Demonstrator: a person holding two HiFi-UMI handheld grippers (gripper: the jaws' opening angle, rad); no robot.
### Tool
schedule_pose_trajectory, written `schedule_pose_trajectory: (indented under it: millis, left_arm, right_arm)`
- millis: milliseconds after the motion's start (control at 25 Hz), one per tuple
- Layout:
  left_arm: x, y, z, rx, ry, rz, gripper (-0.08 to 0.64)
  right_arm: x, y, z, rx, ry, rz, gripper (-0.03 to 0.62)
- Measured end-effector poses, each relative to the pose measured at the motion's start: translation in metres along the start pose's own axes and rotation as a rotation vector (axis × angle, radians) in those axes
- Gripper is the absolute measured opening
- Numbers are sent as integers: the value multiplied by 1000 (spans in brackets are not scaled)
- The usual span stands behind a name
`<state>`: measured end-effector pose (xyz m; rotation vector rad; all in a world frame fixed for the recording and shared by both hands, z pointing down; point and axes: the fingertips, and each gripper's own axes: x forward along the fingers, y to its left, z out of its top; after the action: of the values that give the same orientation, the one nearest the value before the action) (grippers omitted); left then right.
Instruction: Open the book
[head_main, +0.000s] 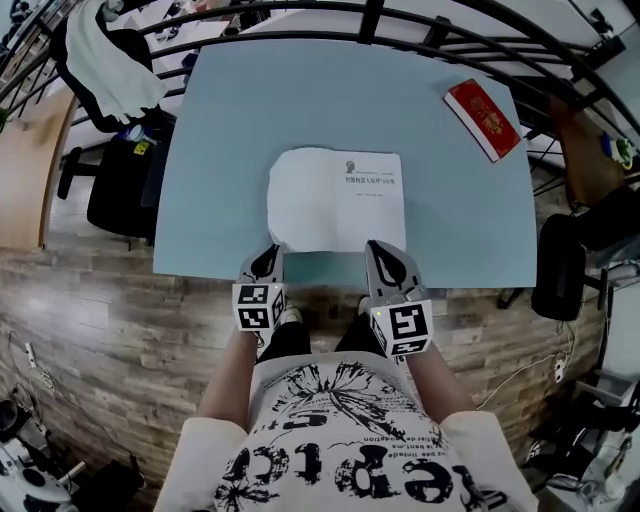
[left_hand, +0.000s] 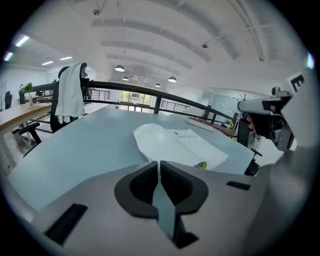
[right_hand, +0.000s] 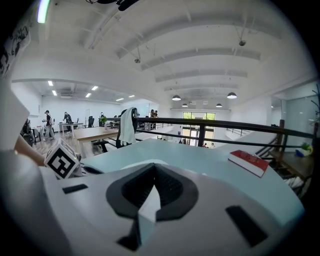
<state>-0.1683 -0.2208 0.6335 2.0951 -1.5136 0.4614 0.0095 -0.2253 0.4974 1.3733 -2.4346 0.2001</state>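
Note:
A white paperback book (head_main: 335, 200) lies on the pale blue table (head_main: 230, 120), its printed title page up and its left edge curled. My left gripper (head_main: 268, 256) is shut and empty at the table's near edge, just short of the book's near-left corner. My right gripper (head_main: 380, 250) is also shut and empty, at the book's near-right corner. In the left gripper view the book (left_hand: 175, 145) lies just beyond the closed jaws (left_hand: 159, 165). In the right gripper view the jaws (right_hand: 154, 167) meet at the tips with nothing between them.
A red book (head_main: 483, 118) lies at the table's far right corner, and is also seen as the red book (right_hand: 248, 162). A chair draped with white cloth (head_main: 110, 60) stands at the left, a black chair (head_main: 560, 265) at the right. A dark railing (head_main: 400, 15) runs behind the table.

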Motion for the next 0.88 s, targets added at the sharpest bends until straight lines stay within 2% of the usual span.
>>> schedule_pose_trajectory:
  millis: [240,400,480,520,560,640,880]
  left_arm:
    - [16,17,-21,-54,72,7,25]
    - [23,13,-28,-42,123,-8,28]
    - [26,11,-32,-29,147,-12,72]
    - [26,10,-34,-24,155,-14,131]
    - [26,10,-35,-22,157,-15,169]
    - [23,10,-34,-26,144,-7,187]
    - [3,14,-6,-48,62,37,193]
  right_arm:
    - [1,4,-24,45,34,-46,12]
    - [-2,7,-36,74,45,-69,11]
    - [-4,7,-38,79,45,-76,12]
    - [-5,7,-39,78,44,-78,11]
    - [-6,7,-39,76,43,-79,11]
    - [-8,7,-37,69,41,-80,11]
    - [-12,2,-21,41,15,-68,12]
